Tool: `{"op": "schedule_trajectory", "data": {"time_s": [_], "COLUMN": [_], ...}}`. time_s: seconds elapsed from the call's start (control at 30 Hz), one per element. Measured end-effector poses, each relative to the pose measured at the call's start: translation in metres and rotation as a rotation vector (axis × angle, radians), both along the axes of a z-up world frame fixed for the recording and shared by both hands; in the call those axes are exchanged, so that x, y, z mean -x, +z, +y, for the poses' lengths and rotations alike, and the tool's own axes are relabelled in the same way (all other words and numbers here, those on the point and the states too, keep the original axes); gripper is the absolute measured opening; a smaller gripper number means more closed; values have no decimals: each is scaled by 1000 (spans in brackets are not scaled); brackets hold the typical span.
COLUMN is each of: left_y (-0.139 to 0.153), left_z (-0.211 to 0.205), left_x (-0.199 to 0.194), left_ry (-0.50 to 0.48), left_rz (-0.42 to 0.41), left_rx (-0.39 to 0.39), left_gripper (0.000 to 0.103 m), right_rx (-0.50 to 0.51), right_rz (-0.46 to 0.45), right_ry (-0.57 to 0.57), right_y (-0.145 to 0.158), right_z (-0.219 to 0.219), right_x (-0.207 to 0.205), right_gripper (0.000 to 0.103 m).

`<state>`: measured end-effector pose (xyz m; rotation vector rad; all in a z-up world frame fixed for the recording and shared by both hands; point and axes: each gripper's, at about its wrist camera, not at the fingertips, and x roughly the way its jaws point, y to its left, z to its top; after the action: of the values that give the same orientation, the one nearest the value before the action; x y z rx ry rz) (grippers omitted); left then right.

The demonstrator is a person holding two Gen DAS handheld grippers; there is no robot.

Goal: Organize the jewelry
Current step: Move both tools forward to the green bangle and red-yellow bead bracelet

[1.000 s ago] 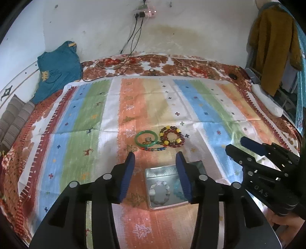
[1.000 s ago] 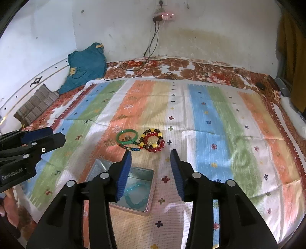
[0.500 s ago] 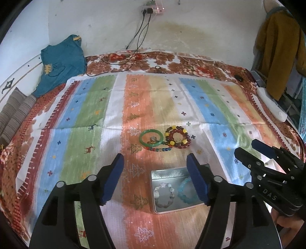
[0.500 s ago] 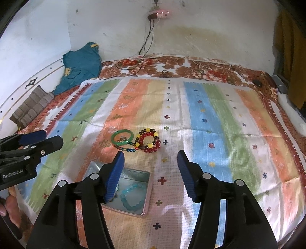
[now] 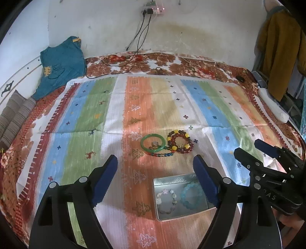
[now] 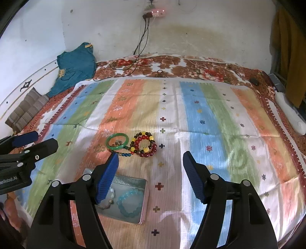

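Left wrist: glossy green bangle (image 5: 153, 143)

1. A striped cloth (image 5: 164, 107) in orange, green, blue and white covers most of the bed
2. Under it lies a brown flowered bedsheet (image 5: 172, 63), showing along the far edge
3. A teal shirt (image 5: 61, 63) leans against the wall at the far left corner
4. Black cables (image 5: 141, 36) hang from a wall socket (image 5: 153, 9) onto the bed
5. A mustard garment (image 5: 279, 49) hangs at the right
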<state>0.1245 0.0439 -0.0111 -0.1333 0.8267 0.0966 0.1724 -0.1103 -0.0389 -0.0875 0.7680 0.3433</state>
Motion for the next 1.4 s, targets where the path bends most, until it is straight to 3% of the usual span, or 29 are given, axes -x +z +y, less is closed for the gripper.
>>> {"op": "schedule_trajectory", "data": {"time_s": [0.13,0.4,0.77,1.4], "left_y": [-7,-14,-44,-76], "left_z": [3,18,33,44], "left_x": [-10,-27,-64,-110], "left_ry": [7,27,59,64], "left_rz": [28,63,134,213], "left_rx": [-20,28,-17,-21], "left_gripper": [82,82,82,83], "right_rx": [7,29,77,112], "right_rz": [17,48,87,126], "right_ry": [7,18,28,16], "right_y": [-2,-7,-30,-51], "right_z": [4,8,23,37], "right_x": [-9,-32,-61,-94], "right_gripper": [69,70,70,70]}}
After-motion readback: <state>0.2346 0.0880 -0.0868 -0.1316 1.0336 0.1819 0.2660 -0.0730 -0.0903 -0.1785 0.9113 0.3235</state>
